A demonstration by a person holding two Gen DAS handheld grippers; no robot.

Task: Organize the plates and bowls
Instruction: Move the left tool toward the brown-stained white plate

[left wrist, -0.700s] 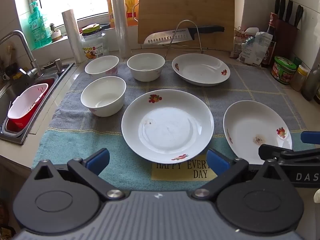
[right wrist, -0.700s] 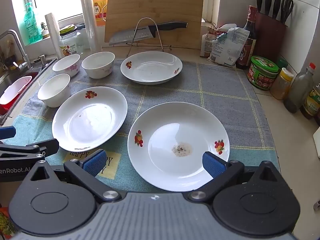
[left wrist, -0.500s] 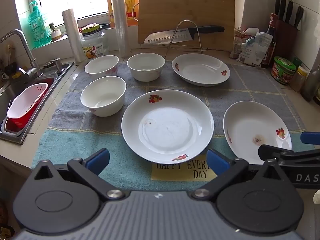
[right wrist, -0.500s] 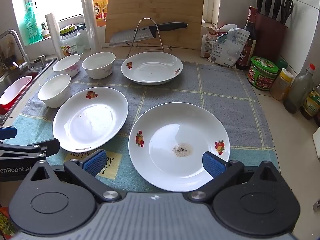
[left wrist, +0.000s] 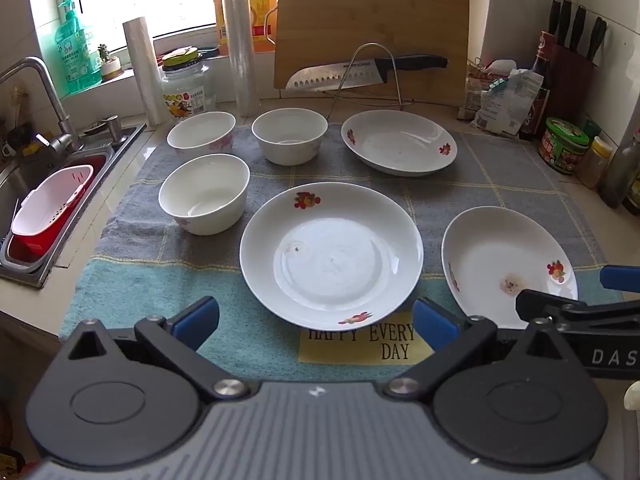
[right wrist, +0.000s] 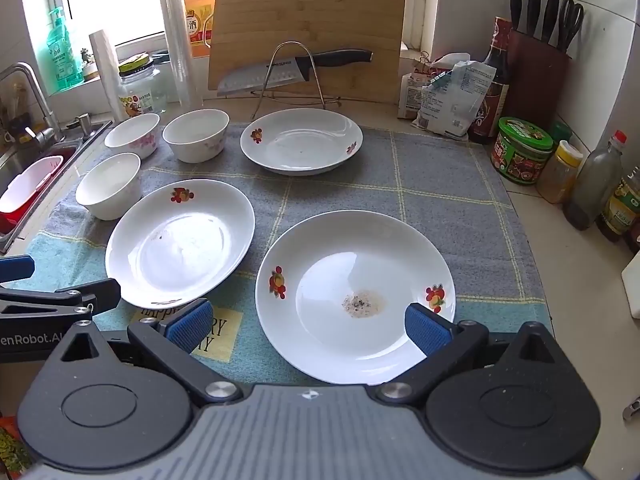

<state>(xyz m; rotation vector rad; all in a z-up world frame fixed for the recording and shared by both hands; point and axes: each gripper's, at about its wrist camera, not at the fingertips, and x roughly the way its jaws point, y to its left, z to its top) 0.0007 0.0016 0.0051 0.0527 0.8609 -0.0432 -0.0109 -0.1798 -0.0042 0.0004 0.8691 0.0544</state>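
Three white flowered plates lie on the towel: a middle plate [left wrist: 332, 256] [right wrist: 180, 240], a right plate [left wrist: 504, 264] [right wrist: 356, 296] with a food stain, and a far plate [left wrist: 398, 142] [right wrist: 300, 140]. Three white bowls stand at the left: near bowl [left wrist: 204, 192] [right wrist: 108, 184], back-left bowl [left wrist: 200, 134] [right wrist: 132, 134], back-middle bowl [left wrist: 290, 134] [right wrist: 196, 134]. My left gripper [left wrist: 315, 322] hovers open above the middle plate's near rim. Open too, my right gripper [right wrist: 307, 328] hangs over the right plate's near side. Neither holds anything.
The grey-blue towel [left wrist: 520, 184] covers the counter. A sink [left wrist: 48, 208] with a red-and-white basket lies left. A knife on a wire rack [left wrist: 368, 72] and a cutting board stand behind. Jars and bottles [right wrist: 520, 152] and a knife block line the right.
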